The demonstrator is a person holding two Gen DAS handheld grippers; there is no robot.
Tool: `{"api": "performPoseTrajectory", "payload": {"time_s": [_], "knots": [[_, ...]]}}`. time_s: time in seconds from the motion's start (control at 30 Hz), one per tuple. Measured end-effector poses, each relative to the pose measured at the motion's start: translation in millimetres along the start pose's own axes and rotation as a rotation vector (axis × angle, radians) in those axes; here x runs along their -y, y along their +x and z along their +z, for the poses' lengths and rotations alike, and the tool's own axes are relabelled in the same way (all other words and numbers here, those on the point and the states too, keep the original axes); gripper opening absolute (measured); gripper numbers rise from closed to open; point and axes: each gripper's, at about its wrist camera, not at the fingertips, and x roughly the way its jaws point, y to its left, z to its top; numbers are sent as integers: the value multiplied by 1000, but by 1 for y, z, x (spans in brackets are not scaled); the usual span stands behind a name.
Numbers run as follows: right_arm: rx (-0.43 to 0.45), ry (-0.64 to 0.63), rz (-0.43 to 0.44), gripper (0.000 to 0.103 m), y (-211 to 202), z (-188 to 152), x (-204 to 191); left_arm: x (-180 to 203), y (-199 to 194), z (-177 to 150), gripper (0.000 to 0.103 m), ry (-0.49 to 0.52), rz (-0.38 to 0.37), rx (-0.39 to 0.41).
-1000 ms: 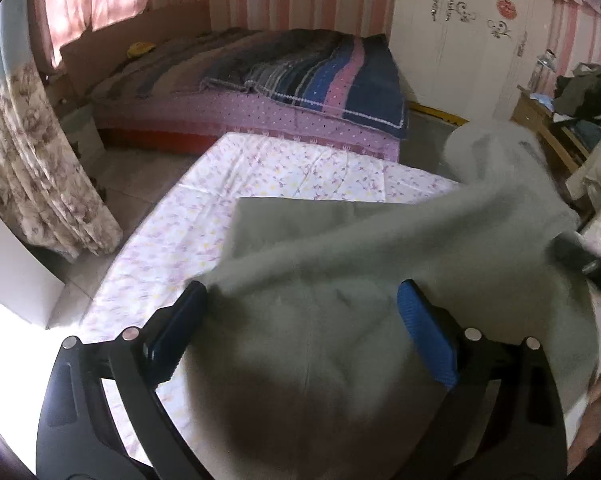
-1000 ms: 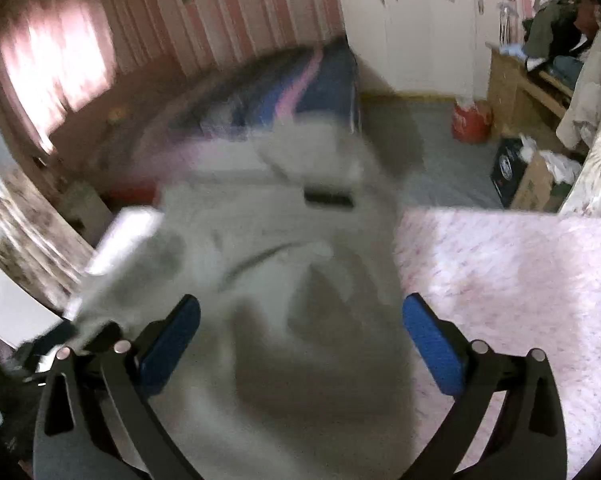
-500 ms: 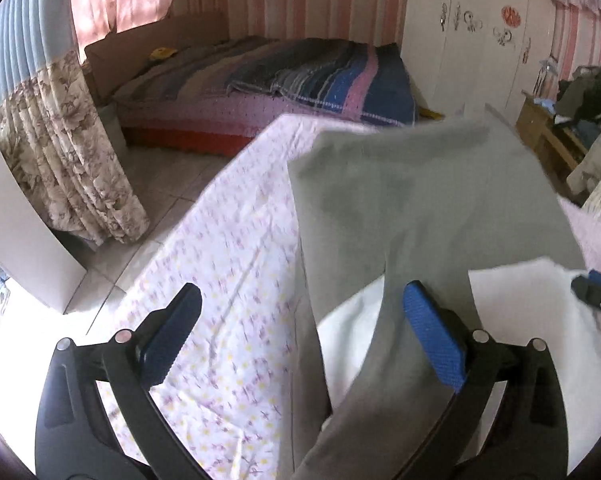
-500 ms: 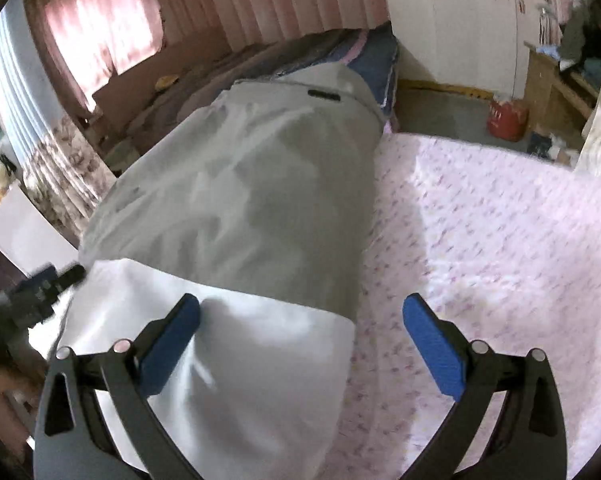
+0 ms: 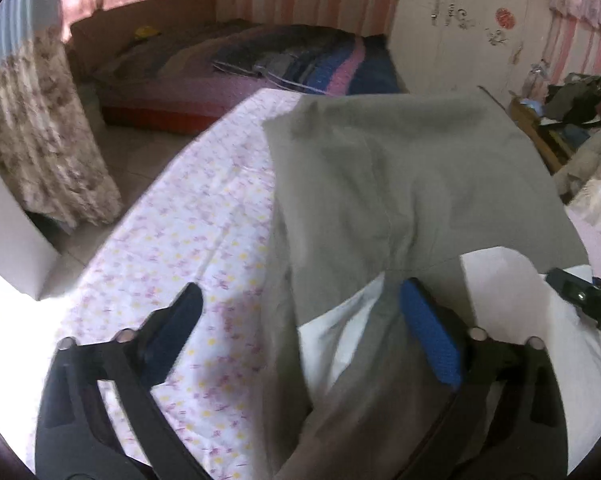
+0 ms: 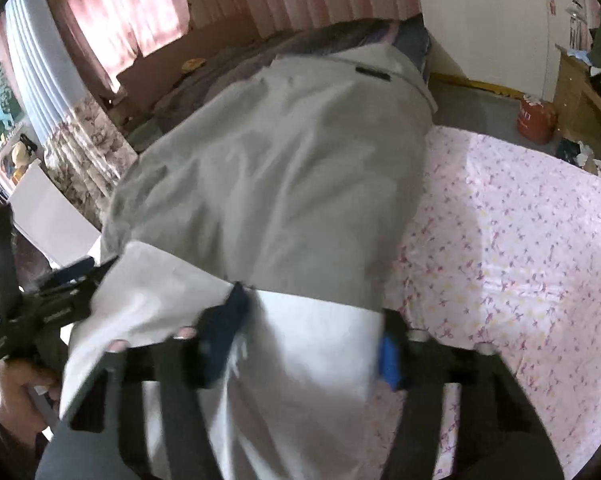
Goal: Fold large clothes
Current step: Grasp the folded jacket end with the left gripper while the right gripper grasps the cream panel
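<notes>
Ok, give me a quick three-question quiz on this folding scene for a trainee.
1. True or false: the grey garment lies on a plain blue sheet.
2. The garment's lining showing at the near end is: A white, B red, C black.
3. Short answer: what colour is the container on the floor?
Key: 1 false, the sheet is pale pink with a flower print; 2 A; 3 red.

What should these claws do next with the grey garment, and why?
Probably finish closing both claws. The right claw and left claw have just been closing, with the white near end of the grey garment between their fingers but not yet pinched, so it cannot yet be lifted to fold.
</notes>
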Motion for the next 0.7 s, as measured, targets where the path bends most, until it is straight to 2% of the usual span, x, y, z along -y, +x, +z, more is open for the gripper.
{"api": "performPoseTrajectory", "payload": {"time_s": [0.03, 0.1, 0.2, 0.33, 0.47, 0.6, 0.7], "knots": [[7, 14, 7, 46, -1, 0, 2, 1, 2, 0, 75, -3, -34, -9], [13, 19, 7, 46, -2, 0, 3, 9, 2, -2, 48, 5, -87, -9], [27, 30, 17, 43, -3, 1, 2, 18, 0, -5, 32, 30, -89, 9], [55, 48, 63, 31, -11, -1, 9, 19, -4, -8, 21, 12, -83, 21], [90, 33, 61, 25, -27, 1, 14, 30, -15, -6, 14, 4, -88, 38], [152, -4, 12, 22, -68, 4, 29, 61, -27, -4, 12, 28, -130, 50], [180, -34, -47, 22, -106, 6, 53, 106, -38, -5, 12, 65, -155, 70]]}}
